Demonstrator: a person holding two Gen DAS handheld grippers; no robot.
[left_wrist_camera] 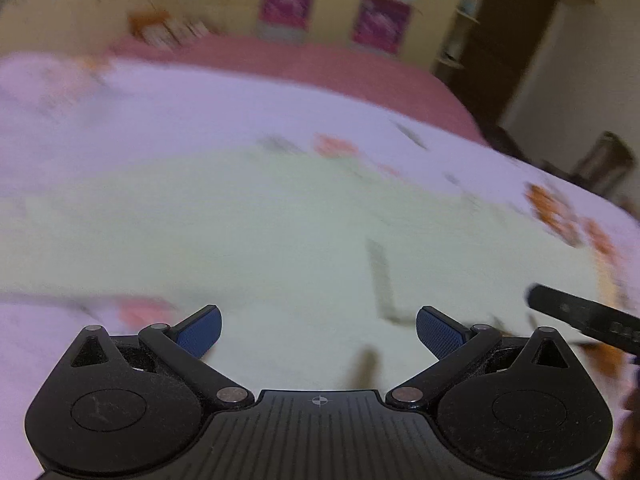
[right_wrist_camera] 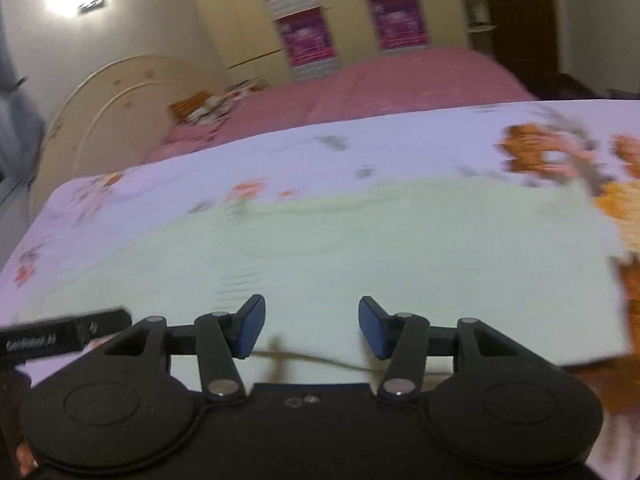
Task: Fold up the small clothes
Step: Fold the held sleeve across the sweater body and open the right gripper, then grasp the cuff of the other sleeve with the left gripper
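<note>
Cream headboard [right_wrist_camera: 100, 100], right view only

- The garment [right_wrist_camera: 360, 248] lies flat on the sheet [right_wrist_camera: 280, 152], which lies on the bed [right_wrist_camera: 400, 80].
- Behind the garment the bed runs back to the wardrobe [right_wrist_camera: 348, 12].
- The headboard [right_wrist_camera: 112, 96] stands behind and left of the garment.

One pale green garment [right_wrist_camera: 360, 248] lies ahead of two tongs, left [left_wrist_camera: 319, 334] and right [right_wrist_camera: 311, 326], on one floral sheet [right_wrist_camera: 320, 152]. Beyond it lies one pink bedspread [right_wrist_camera: 400, 80], with four magenta posters [right_wrist_camera: 306, 36] on the wall.
</note>
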